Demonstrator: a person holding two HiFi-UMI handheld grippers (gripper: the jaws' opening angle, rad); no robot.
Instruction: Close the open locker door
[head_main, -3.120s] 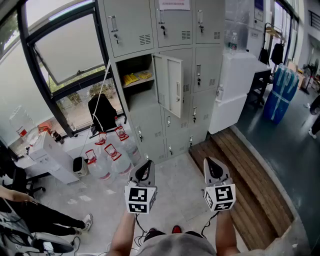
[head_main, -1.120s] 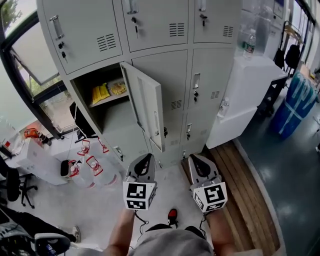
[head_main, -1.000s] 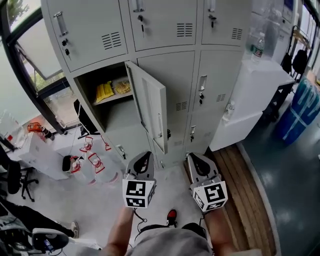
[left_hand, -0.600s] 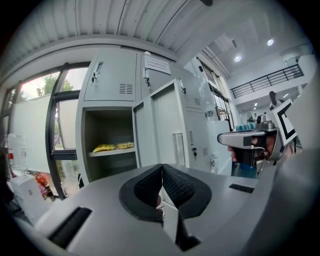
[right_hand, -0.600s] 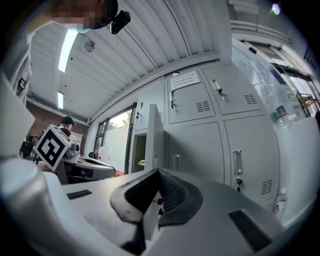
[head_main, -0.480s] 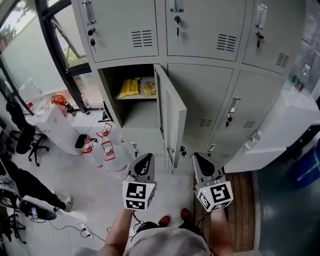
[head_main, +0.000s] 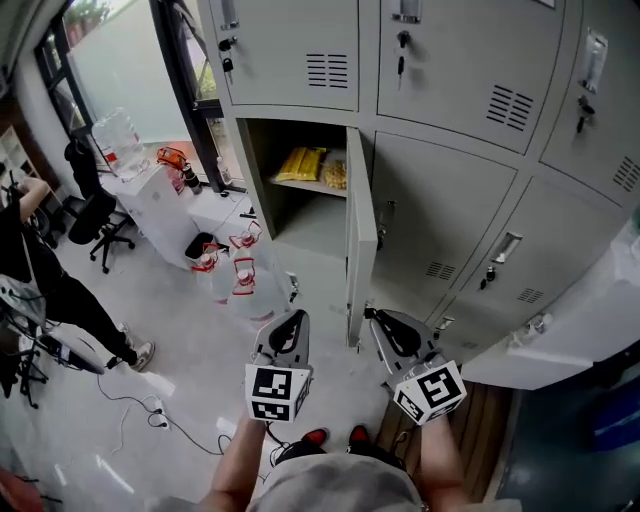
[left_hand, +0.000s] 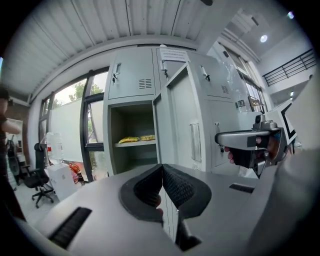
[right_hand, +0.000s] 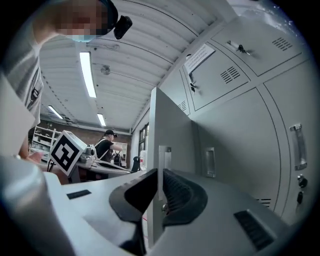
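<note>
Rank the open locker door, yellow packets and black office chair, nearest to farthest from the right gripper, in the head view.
1. Open locker door, just ahead of the right gripper.
2. Yellow packets, on the locker shelf.
3. Black office chair, far left.

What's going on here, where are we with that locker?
A person holding two claws faces grey lockers. One locker door stands open, edge-on to them, with yellow packets on the shelf inside. The left claw and right claw are both shut and empty, low near the door's bottom edge; the door isn't pushed yet.
</note>
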